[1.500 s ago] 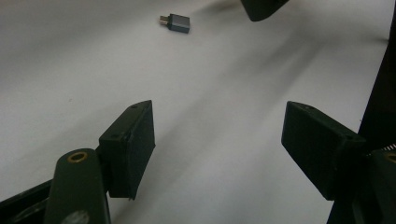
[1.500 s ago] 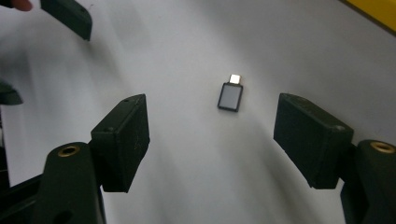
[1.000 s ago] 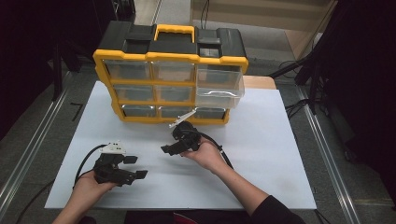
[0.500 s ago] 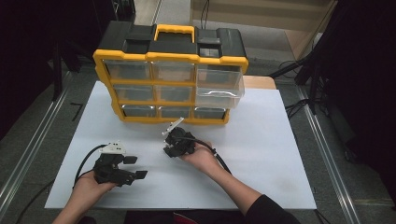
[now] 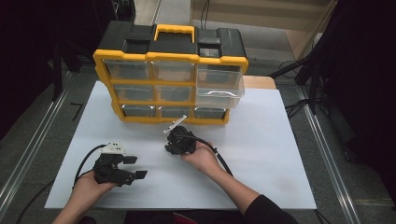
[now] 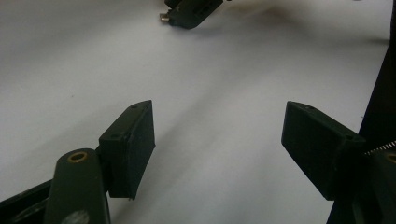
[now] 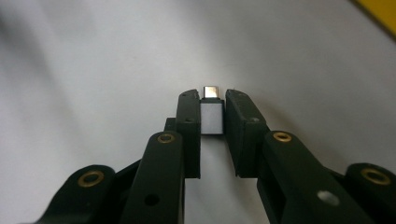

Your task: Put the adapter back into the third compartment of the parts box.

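Adapter first: we are pinching a small silver USB-C adapter between the tips of the right gripper, just above the white tabletop, with its metal plug poking out past the jaw ends. The jaws have just been closing, and they are now pressing on the adapter's two flat sides. We are judging the hold as shallow, since only the jaw tips are gripping, so a twist or a knock of the plug against something hard could be tipping the adapter out or skewing it.

Beyond it, the yellow-and-black drawer organizer is standing near the far edge of the tabletop, and its clear drawer on the right is sticking out. We are seeing that drawer's front lip as the likeliest thing to clip.

Our left gripper is resting with its jaws wide apart and nothing between them, well apart from the right one. The bare tabletop between organizer and hands is giving us free room, as is the stretch to the right.
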The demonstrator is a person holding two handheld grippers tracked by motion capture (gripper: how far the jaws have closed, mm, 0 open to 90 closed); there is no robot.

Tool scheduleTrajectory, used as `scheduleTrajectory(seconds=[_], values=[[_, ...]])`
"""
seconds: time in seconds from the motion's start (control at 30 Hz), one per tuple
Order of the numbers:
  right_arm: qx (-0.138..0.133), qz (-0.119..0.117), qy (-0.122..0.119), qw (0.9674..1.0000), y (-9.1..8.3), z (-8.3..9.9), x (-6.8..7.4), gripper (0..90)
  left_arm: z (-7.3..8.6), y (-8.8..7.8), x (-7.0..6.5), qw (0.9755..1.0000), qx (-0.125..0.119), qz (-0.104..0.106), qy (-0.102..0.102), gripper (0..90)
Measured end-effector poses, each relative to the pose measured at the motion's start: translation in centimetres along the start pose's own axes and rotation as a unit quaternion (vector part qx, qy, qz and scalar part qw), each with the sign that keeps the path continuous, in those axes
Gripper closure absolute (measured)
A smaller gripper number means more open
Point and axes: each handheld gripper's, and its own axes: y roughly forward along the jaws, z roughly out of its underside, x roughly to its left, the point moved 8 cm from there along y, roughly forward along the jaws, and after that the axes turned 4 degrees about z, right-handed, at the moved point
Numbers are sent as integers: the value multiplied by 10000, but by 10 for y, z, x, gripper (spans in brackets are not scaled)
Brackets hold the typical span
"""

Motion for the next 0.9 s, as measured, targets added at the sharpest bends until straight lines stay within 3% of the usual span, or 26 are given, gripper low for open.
scheduleTrajectory(seconds=[0.27,0.4,0.6,0.67,0.7,0.8,0.87,0.9], values=[[36,-449,-65,9990,-16,3,2,739,0,0,0,10000,14,3,0,272],[-57,-661,-332,9972,-29,7,7,738,0,0,0,10000,1,-7,-14,272],[-57,-895,-506,9947,-41,10,12,738,0,0,0,10000,17,-9,-10,272],[-56,-1016,-596,9930,-45,13,14,737,0,0,0,10000,19,-6,-11,272],[-103,-1267,-759,9890,-51,15,17,737,0,0,0,10000,19,-4,-1,272],[-142,-1369,-891,9865,-55,17,19,737,0,1,0,10000,18,1,6,272],[-111,-1472,-1057,9834,-58,20,22,737,0,0,0,10000,13,7,8,272],[-24,-1531,-1254,9802,-60,24,23,737,0,0,0,10000,17,3,13,272]])
